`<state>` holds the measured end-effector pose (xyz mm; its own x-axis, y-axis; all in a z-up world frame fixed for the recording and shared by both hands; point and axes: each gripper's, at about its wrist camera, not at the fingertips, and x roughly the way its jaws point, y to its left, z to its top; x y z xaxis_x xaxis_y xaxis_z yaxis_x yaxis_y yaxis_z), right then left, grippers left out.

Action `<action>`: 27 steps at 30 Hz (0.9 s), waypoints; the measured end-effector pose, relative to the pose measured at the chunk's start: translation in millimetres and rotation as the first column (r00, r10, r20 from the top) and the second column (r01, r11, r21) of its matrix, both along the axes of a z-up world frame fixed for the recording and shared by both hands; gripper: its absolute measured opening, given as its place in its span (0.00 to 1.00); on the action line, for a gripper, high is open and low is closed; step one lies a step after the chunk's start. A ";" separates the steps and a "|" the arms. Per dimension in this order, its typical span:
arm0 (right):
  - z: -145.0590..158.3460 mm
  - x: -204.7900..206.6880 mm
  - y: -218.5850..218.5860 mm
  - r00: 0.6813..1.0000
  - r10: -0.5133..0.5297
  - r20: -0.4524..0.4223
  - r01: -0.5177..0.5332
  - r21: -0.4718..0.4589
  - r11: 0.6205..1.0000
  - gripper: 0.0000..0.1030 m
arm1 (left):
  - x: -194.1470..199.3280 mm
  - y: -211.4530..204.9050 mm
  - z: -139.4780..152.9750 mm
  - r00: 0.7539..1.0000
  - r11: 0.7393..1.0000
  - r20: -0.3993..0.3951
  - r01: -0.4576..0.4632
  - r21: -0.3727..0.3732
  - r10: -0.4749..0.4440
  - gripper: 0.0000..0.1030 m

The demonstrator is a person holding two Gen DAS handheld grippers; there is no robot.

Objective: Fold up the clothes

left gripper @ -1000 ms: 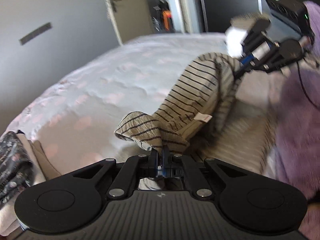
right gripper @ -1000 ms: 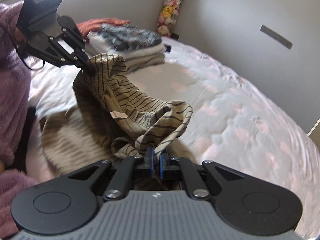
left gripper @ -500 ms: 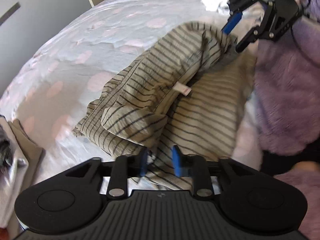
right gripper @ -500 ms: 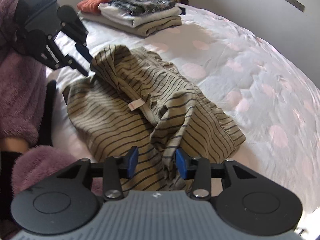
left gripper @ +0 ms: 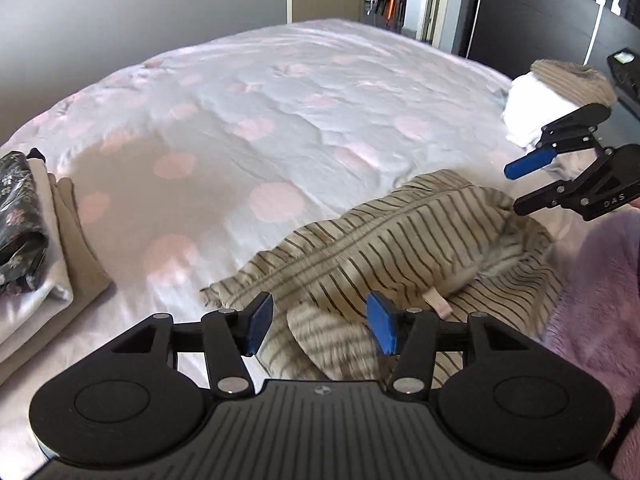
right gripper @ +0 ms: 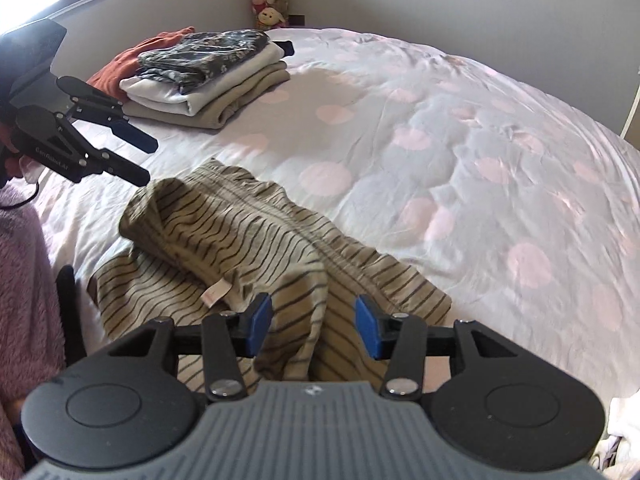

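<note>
both tongs let go, striped top lying half folded
left gripper [left gripper: 318, 326] and right gripper [right gripper: 312, 330] have just been opening, jaws apart with nothing clamped; the striped garment [right gripper: 240, 240] lies doubled over but rumpled on the dotted bedspread [right gripper: 460, 152], folding unfinished; folded clothes stack [right gripper: 208, 80] sits well apart, nothing blocking

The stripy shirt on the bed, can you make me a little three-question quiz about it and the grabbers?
1. True or false: the left gripper is pinching the striped garment.
2. Which lies on top of the folded pile: A) the dark flowery piece, B) the orange one?
3. What pattern does the bedspread have?

Key: 1 false, both it and the right gripper are open, having just let go; 2 A; 3 pink dots.
</note>
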<state>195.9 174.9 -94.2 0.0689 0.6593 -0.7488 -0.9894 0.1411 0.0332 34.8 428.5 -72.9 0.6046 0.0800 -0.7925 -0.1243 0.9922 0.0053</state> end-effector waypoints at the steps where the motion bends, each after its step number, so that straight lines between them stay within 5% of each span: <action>1: -0.2 2.8 4.0 1.000 -0.005 -0.006 0.005 0.002 1.000 0.47 | 5.7 1.8 -4.3 1.000 1.000 -0.020 -0.006 0.001 0.006 0.49; 6: -7.7 13.8 19.5 0.998 -0.015 -0.064 0.014 -0.007 1.000 0.41 | 24.6 10.0 -28.7 0.992 0.999 -0.127 -0.023 -0.037 0.018 0.38; 8: -12.6 16.0 20.6 0.994 0.002 -0.105 -0.004 -0.019 1.000 0.35 | 23.2 9.1 -36.1 0.989 0.998 -0.145 -0.009 -0.058 0.000 0.19; 10: -16.0 17.5 19.3 0.989 0.025 -0.146 -0.029 -0.022 0.999 0.09 | 16.9 6.2 -36.9 0.991 0.997 -0.131 0.008 -0.074 -0.018 0.05; 16: 3.1 3.9 -12.6 0.976 0.159 -0.147 -0.158 0.015 0.987 0.04 | -18.6 -19.5 -13.1 0.980 0.980 -0.069 0.179 -0.082 -0.185 0.02; 27: -26.5 -64.7 -40.0 0.909 0.416 -0.023 -0.412 -0.201 0.889 0.03 | -46.8 -86.7 -46.2 0.824 0.871 -0.320 0.492 -0.009 -0.468 0.02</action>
<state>131.2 134.8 -120.6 -0.1615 0.4704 -0.8676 -0.9598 -0.2795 0.0271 -12.1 341.8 -119.1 0.3132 -0.0946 -0.9450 0.3869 0.9214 0.0359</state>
